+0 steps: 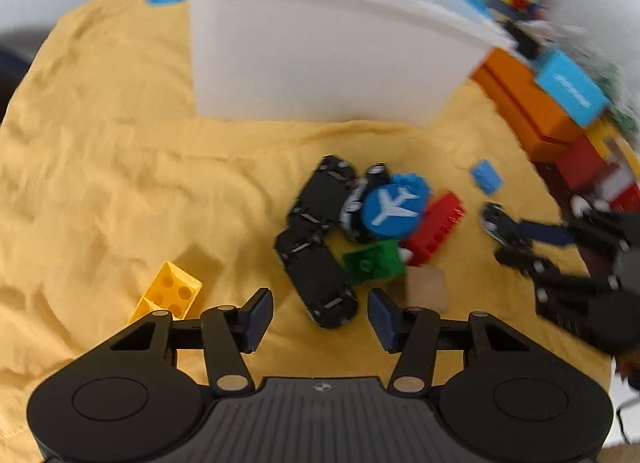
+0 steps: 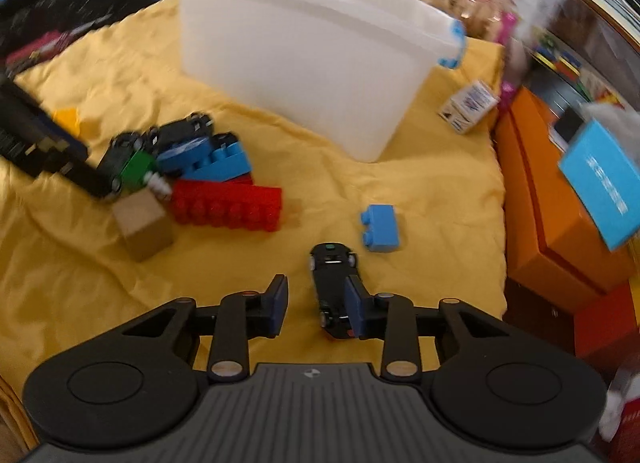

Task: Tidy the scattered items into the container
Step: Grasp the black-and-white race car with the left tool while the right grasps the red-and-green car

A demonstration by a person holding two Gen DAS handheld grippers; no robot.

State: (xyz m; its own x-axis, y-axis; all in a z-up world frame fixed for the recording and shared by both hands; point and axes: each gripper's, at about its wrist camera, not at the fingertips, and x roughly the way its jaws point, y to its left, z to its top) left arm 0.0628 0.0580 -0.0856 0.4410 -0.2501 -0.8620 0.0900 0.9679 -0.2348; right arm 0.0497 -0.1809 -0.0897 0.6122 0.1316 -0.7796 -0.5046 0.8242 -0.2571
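Here, a white plastic container [image 1: 320,63] stands upright on a crumpled yellow cloth [image 1: 120,183], with toys scattered in front of it. Nearest the left gripper [image 1: 320,315] lies a heap: two black toy cars [image 1: 316,283], a round blue disc with a white aeroplane [image 1: 394,209], a red brick [image 1: 436,229], a green brick [image 1: 374,263] and a wooden cube [image 1: 426,287]. A yellow brick [image 1: 170,295] lies apart, to that gripper's left. Its jaws stand about half open with nothing between them, poised above the closest black car.

The right gripper [image 2: 316,307] hovers low over a lone black car [image 2: 332,287]; its jaws are partly open and grip nothing, and one pad overlaps the car's side. A small blue brick [image 2: 380,227] lies just beyond.

To pick well, each gripper should probably centre its jaws across a car's narrow body before closing, and the left one should avoid snagging the neighbouring green brick.

Around the cloth, orange boxes [image 2: 560,203], a blue card [image 2: 604,179] and cluttered shelves crowd the right side; dark bags sit at the far left. Both views are motion-blurred.
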